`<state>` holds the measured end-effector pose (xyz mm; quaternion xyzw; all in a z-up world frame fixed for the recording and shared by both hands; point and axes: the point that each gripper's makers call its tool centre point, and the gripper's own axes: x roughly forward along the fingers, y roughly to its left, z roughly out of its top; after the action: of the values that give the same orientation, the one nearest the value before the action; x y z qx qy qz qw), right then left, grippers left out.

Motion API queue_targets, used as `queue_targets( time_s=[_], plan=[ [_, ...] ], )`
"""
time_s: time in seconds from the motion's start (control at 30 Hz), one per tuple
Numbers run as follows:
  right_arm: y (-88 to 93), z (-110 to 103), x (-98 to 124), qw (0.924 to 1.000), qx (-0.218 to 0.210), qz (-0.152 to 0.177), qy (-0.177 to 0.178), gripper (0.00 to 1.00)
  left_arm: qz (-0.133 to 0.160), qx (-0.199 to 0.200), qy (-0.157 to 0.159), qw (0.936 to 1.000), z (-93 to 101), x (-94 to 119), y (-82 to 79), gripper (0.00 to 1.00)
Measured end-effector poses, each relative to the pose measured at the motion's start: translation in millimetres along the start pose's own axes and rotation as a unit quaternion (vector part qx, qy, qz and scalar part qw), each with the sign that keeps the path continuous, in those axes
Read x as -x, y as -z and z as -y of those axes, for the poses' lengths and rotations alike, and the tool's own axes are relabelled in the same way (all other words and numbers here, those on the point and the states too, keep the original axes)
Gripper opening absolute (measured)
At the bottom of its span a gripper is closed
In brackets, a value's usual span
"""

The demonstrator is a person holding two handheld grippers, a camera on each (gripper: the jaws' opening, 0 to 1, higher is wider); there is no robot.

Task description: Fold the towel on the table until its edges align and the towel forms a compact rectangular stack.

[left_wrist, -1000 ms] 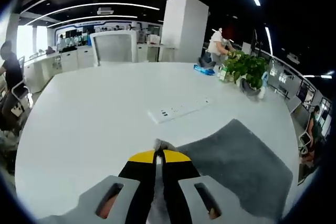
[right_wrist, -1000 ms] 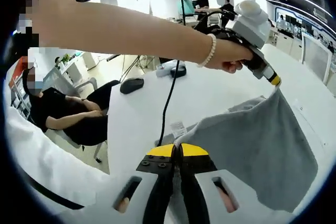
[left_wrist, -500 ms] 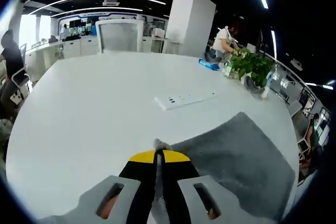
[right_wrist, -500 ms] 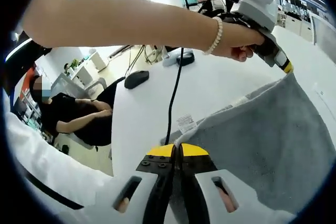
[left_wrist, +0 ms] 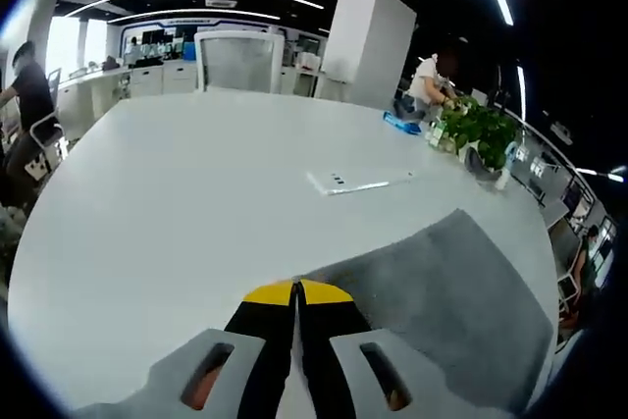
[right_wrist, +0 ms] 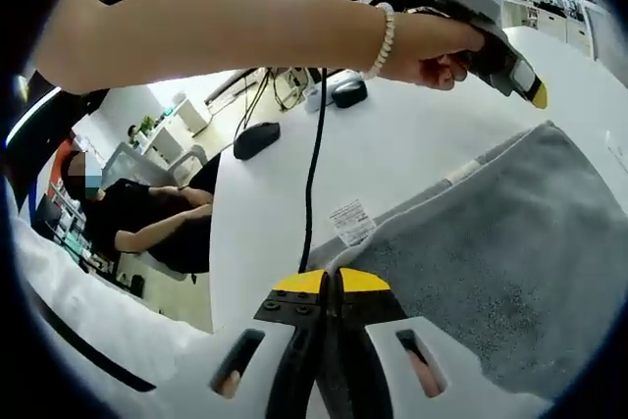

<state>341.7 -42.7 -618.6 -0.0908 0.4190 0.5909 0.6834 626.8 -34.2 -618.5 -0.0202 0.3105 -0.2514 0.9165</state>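
The grey towel [left_wrist: 442,287] lies spread flat on the white table [left_wrist: 177,203], to the right of my left gripper [left_wrist: 296,288]. Its jaws are together, and the towel's corner ends right at their tips with no cloth showing between them. In the right gripper view the towel [right_wrist: 500,242] fills the lower right, a white label [right_wrist: 351,221] on its edge. My right gripper [right_wrist: 330,278] is shut on the near corner. A hand holds the left gripper [right_wrist: 535,95] a little above the towel's far corner, apart from it.
A white power strip [left_wrist: 358,183] lies mid-table, and a potted plant [left_wrist: 476,130] stands at the far right edge beyond it. A black cable [right_wrist: 314,174] runs across the table past a computer mouse [right_wrist: 257,139]. A person [right_wrist: 147,228] sits beyond the table edge.
The towel has come down from hanging to lying flat. The tuft between the left jaws is gone, and the left gripper has lifted off the far corner.
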Motion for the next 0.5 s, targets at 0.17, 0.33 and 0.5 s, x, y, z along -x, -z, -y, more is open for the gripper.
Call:
queue_targets(
  time_s=[0.17,0.33,0.5],
  plan=[
    [-3.0,-2.5,3.1,0.9999,0.005,0.010,-0.003,0.03,0.004,0.002,-0.001,1.0000,2.6,5.1,-3.3,0.01],
    [-5.0,-2.3,9.1,0.9993,0.021,0.025,0.015,0.08,0.009,-0.001,0.000,1.0000,12.1,14.0,-10.5,0.01],
    [-7.9,-4.0,22.6,0.9979,0.030,0.046,0.034,0.11,0.020,0.003,0.010,0.9998,27.8,25.0,-16.5,0.01]
  ],
)
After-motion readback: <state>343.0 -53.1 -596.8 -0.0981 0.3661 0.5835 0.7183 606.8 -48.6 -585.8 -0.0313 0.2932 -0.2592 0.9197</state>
